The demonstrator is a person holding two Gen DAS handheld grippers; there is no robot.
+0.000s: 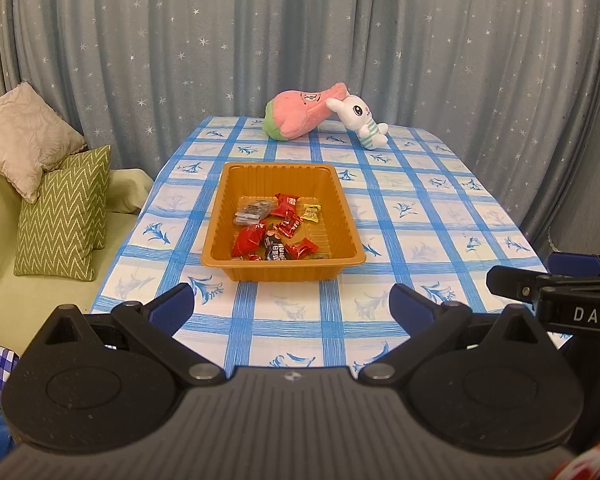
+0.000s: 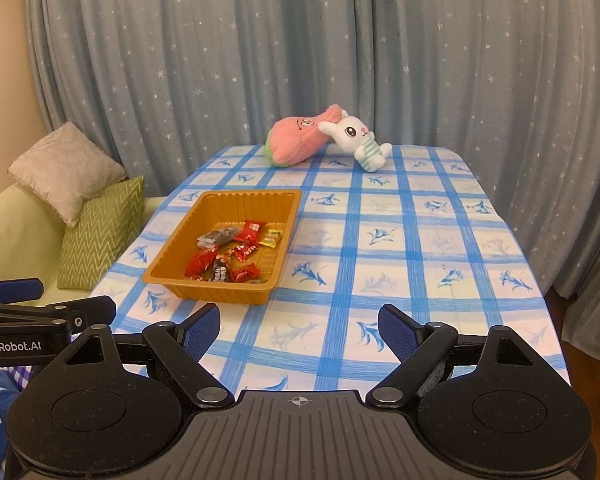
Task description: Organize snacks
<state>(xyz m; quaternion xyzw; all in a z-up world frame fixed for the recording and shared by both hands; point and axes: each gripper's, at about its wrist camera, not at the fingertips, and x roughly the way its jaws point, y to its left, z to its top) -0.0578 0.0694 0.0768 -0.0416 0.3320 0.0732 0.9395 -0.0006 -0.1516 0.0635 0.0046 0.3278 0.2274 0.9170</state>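
Both claws hang low over the near edge of the table, side by side. Left claw: jaws wide apart, nothing between them, blue pads facing bare tablecloth. Right claw: same, spread wide and holding nothing. Ahead on the blue-checked cloth sits an orange tray, straight in front of the left claw and off to the left of the right one. Wrapped snacks lie loose in the tray, mostly toward its near half: red wrappers, one yellow, one dark, one clear packet. Nothing stands between either claw and the tray. At the far end of the table, well apart from the tray, a pink plush toy lies on its side with a white rabbit toy leaning against it. Star-speckled curtain behind. Left of the table, a green sofa with a beige cushion and a green zigzag cushion. Left view catches the right claw's finger at its right edge; right view shows the left claw's arm at its left edge, plus more bare table to the right of the tray.
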